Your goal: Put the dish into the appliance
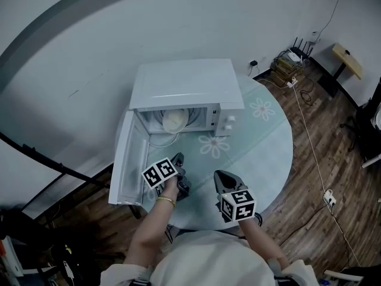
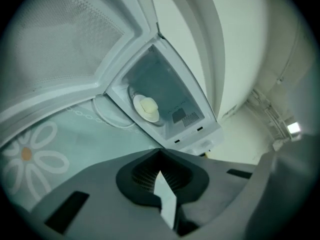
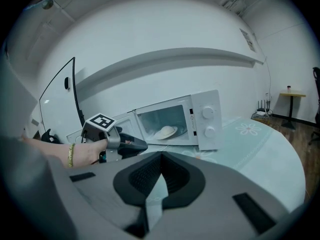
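While they hover over the tabletop's [image 1: 271, 137] near edge, the left gripper [image 1: 179, 158] and right gripper [image 1: 221, 176] each have jaws pressed together, empty. Bare tabletop separates them from the microwave [image 1: 184, 83] at the far edge. Its door [image 1: 127, 167] is swung wide and the dish [image 1: 174, 120] sits inside.

From the head camera we look steeply down on the microwave [image 1: 184, 94] and the round table [image 1: 271, 159], high enough to take in the whole tabletop. The camera on the left gripper [image 1: 178, 158] sits low and close, rolled sideways, facing into the microwave's open cavity. The camera on the right gripper [image 1: 221, 176] looks level from farther back at the microwave's front, with the left gripper at its left. All three views share the open cavity and the dish [image 1: 174, 120] inside
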Demonstrator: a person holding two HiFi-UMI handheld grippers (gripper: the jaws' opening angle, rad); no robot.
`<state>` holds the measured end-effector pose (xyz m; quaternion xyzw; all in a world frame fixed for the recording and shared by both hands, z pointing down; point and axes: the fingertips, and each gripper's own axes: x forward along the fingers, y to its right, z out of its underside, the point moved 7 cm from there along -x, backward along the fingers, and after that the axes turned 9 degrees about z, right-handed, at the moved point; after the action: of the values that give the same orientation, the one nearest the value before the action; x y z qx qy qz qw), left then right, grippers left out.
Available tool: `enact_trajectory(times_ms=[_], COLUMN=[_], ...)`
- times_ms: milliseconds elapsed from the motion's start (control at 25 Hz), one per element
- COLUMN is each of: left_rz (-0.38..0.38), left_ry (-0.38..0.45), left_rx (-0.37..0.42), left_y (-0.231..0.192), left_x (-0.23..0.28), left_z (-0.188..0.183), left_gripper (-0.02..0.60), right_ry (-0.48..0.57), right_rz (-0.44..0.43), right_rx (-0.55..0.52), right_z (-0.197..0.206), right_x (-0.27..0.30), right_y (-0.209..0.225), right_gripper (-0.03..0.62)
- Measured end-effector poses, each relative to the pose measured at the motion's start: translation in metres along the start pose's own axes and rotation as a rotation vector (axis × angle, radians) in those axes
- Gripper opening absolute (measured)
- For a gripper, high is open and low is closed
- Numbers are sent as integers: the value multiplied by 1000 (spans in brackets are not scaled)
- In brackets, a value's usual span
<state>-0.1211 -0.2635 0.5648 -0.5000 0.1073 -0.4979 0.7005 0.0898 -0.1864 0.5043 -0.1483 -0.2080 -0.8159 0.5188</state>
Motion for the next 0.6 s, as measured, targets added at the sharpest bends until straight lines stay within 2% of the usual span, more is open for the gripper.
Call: enact_trajectory(times_ms=[240,600], left_rz=[33,59], left_ry=[-112,-188], left_rx=[187,361], left_y=[29,57], left_x=[-29,-73], left_z=[21,51], left_gripper=[9,9], right_ry=[-4,12], right_rz=[-7,-21], right_rx=[19,23], right_z=[8,16], right_x=[-13,-34], right_y=[-4,-11], right_gripper=[5,5])
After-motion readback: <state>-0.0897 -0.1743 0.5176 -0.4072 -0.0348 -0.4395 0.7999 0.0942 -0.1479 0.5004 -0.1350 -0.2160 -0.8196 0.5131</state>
